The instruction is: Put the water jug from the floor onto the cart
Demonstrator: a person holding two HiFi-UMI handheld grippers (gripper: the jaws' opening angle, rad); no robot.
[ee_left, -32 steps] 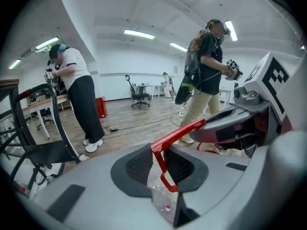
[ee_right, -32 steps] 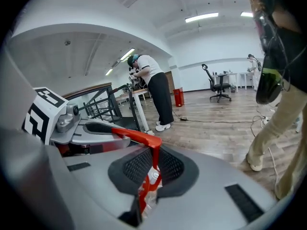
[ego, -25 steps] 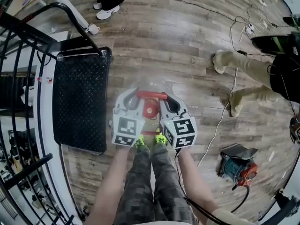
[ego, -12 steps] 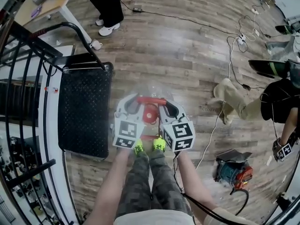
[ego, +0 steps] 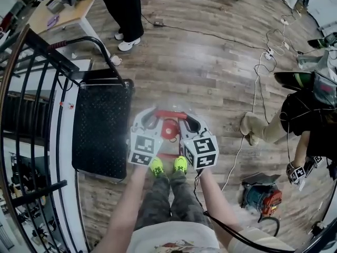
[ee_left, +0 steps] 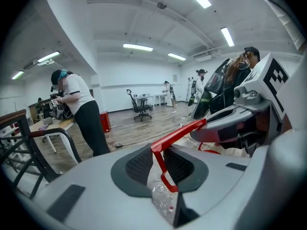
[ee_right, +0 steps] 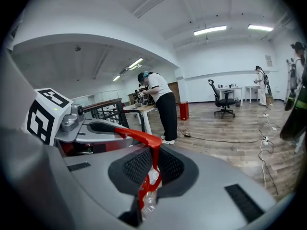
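Red carrying handle [ego: 169,113] of the water jug [ego: 168,129] is clamped at both ends. The left gripper [ego: 149,118] and right gripper [ego: 188,121] each close on it, sharing the load and keeping the jug level. The jug hangs directly beneath both grippers, apparently off the floor. The cart [ego: 100,130] stands just left of the left gripper, unloaded.

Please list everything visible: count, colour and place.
water jug: one, clear with red handle and cap, between both grippers, right of the cart
cart: one, black, floor at left
railing: one, black, far left
machine: one, teal and red, floor lower right
cables: several, white and black, across the floor
standing person: one, black trousers, top
second person: one, black top, right edge
left gripper: one, grey, fingers shut on jug handle
right gripper: one, grey, fingers shut on same handle
shoes: two, bright green, below the jug
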